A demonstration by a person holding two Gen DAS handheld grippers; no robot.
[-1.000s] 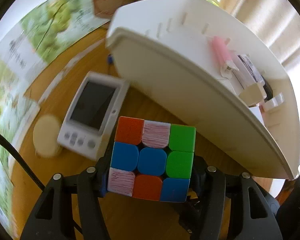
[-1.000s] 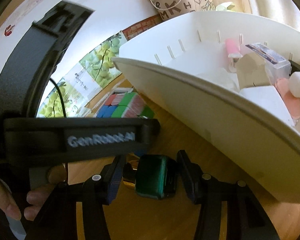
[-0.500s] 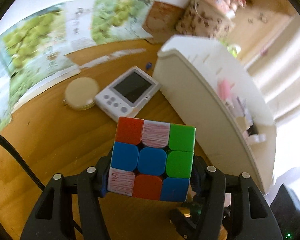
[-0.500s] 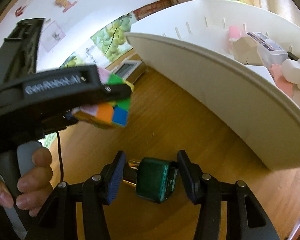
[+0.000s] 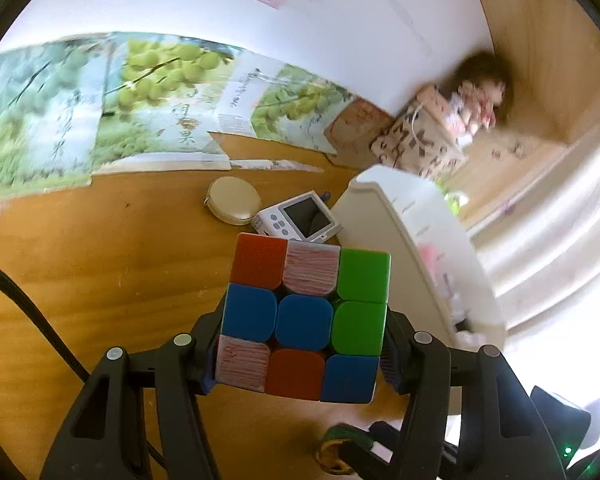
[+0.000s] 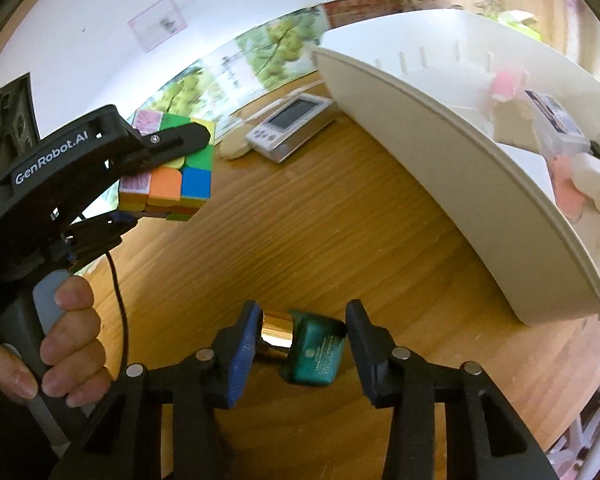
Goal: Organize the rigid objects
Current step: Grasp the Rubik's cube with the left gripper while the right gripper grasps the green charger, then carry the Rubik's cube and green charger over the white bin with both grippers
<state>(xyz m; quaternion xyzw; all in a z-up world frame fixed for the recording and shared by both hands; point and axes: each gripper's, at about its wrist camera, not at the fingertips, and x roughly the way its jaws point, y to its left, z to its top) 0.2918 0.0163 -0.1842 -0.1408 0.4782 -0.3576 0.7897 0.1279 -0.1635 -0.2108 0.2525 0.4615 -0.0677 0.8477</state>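
The white organizer bin is the landmark and the evident destination. It already holds several small things: a pink item, a clear plastic case, white and salmon-coloured pieces. So part of the sorting looks done.

On the wooden tabletop beside the bin's near wall, a white handheld device with a screen lies just off the bin's corner, and a round cream disc lies just beyond it. Both are loose and probably waiting their turn.

Two objects are in hand, neither yet in the bin. The left gripper is clamped on a Rubik's cube, pads pressed to its two sides, held up in the air well clear of the bin's long wall. The right gripper is closed on a small green bottle with a gold cap lying sideways between its fingers, cap against the left pad, low over the table near the bin's near end.

Remaining, by my reading: drop the cube and bottle in, then collect the device and disc.
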